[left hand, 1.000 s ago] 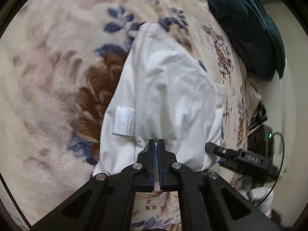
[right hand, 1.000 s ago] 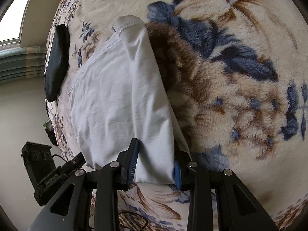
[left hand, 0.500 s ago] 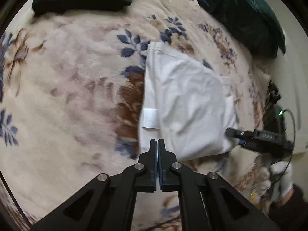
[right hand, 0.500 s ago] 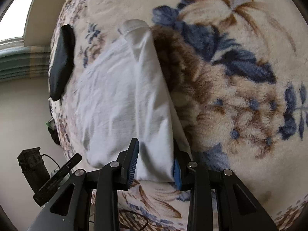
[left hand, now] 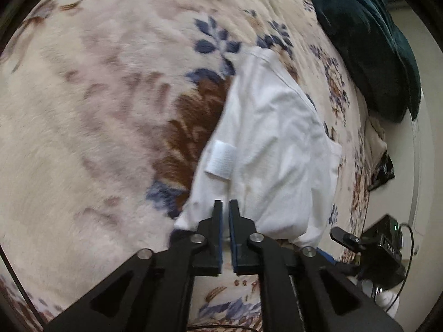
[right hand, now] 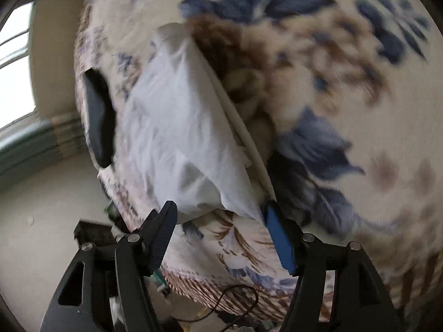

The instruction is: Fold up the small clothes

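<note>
A small white garment point(left hand: 277, 149), folded lengthwise with a white care label point(left hand: 220, 160) showing, lies on a floral fleece blanket point(left hand: 97, 138). My left gripper point(left hand: 225, 207) hovers at the garment's near edge, its jaws a narrow slit apart with nothing between them. In the right wrist view the same garment point(right hand: 180, 127) lies just past my right gripper point(right hand: 218, 210), which is wide open and empty, its fingers apart from the cloth's near corner.
A dark teal blanket point(left hand: 368, 44) is heaped at the far right of the bed. A black folded item point(right hand: 98, 121) lies near the bed's edge. My right gripper and a black device with a cable point(left hand: 384, 249) show beyond the bed edge above the floor.
My right gripper has opened wide and let go of the garment's corner, then drawn back. My left gripper has come closer to the garment's near edge and its jaws have parted slightly.
</note>
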Tool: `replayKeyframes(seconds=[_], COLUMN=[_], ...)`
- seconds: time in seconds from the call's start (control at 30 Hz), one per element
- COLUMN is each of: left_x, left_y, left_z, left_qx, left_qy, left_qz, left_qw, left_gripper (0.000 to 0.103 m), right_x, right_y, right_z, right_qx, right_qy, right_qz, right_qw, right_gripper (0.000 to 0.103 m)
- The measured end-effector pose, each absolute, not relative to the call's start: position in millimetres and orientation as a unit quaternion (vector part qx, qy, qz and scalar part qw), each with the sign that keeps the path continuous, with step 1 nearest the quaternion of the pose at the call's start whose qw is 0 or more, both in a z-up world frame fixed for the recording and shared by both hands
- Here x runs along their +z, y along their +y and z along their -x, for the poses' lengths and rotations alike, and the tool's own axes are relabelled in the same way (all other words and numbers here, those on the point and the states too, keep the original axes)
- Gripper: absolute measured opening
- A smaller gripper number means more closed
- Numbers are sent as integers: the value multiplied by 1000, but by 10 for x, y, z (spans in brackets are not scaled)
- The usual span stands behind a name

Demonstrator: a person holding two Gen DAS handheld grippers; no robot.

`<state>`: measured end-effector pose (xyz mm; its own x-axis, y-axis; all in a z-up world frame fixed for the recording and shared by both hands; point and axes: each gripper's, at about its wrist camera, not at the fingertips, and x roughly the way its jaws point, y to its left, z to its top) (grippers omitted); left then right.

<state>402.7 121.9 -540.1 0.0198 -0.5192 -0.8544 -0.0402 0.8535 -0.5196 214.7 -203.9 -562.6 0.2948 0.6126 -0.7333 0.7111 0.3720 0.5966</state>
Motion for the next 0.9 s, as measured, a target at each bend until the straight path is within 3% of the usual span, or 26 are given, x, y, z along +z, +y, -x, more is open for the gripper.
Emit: replayKeyframes(seconds=[0.03, 0.07, 0.23, 0.4, 0.57, 0.6, 0.63, 0.7, 0.9], left_x=[-5385, -5373, -5358, -5360, -5381, -5380, -5383, -5390, -5437], left_y=[1239, 1259, 1219, 1174, 1177, 1176, 1163, 1147, 1068], left_z=[-4014, -4005, -4000, -4017, -4066, -4073, -4089, -4112, -4198], left_qx=[-173, -173, -176, -187, -196, -200, -205, -213, -234], left_qy=[676, 675, 678, 680, 685, 686, 687, 688, 696], left_qz=[211, 219, 222, 211, 204, 201, 198, 196, 190], left_qw=[685, 683, 678, 676, 671, 670, 668, 666, 652], left_gripper=[20, 22, 23, 23, 23, 23, 23, 23, 23], right_x=[-5598, -5550, -5364, -5970, -6451, -6468, -6472, -6415, -6170], right_y=[-2029, -2038, -2234, -1902, -1409, -1379, -1348, -1307, -1180], right_z=[-2105, -2047, -1763, -1920, -2304, -2319, -2335, -2388, -2529], right_qx=[-55, -77, -108, -26, -3, -7, -17, -40, -46], right_qy=[588, 589, 545, 546, 480, 460, 434, 420, 417], right_qz=[-562, -559, -579, -661, -735, -749, -767, -771, -759], right_qw=[579, 578, 597, 515, 479, 476, 473, 477, 499], right_gripper=[70, 78, 81, 81, 81, 76, 54, 36, 31])
